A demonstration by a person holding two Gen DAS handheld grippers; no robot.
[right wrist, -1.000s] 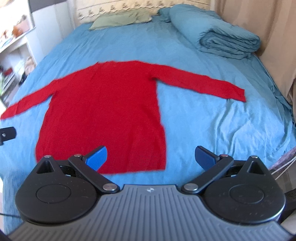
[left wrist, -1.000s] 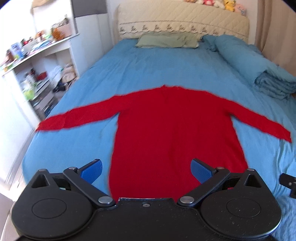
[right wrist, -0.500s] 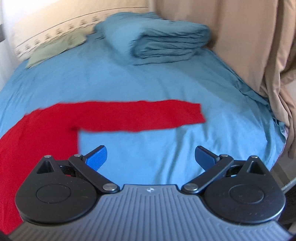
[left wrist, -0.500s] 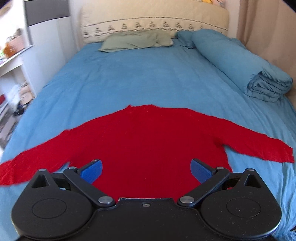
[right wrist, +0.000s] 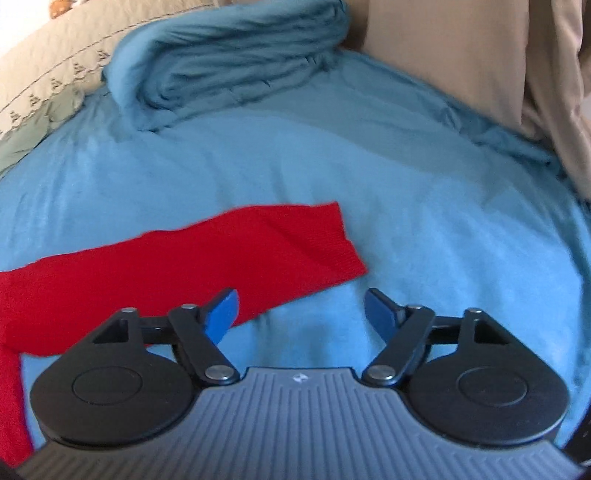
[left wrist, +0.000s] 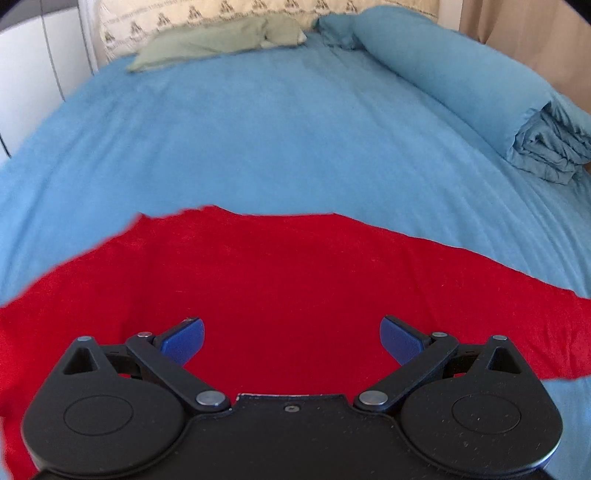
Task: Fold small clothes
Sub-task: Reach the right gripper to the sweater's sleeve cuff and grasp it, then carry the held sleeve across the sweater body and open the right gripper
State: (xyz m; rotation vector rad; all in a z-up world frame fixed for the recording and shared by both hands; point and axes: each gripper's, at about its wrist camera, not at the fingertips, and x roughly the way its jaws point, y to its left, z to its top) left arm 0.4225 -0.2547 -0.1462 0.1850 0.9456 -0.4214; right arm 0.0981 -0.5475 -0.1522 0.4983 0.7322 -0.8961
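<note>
Both claws are held released over the red sweater (left wrist: 280,280) on the blue bedsheet (left wrist: 258,129): left gripper (left wrist: 291,338) spread wide, right gripper (right wrist: 301,314) closing near the sleeve cuff (right wrist: 332,240), nothing gripped.

Sweater (left wrist: 280,288) spread flat on the bed (left wrist: 258,147), body near, one sleeve (right wrist: 221,258) running out right with its cuff on bare sheet. Pillow (left wrist: 218,40) at the far end against the headboard (left wrist: 229,11). Rolled duvet (left wrist: 461,81) along the far right side. Curtain (right wrist: 480,55) just right of the bed, beyond the duvet.
</note>
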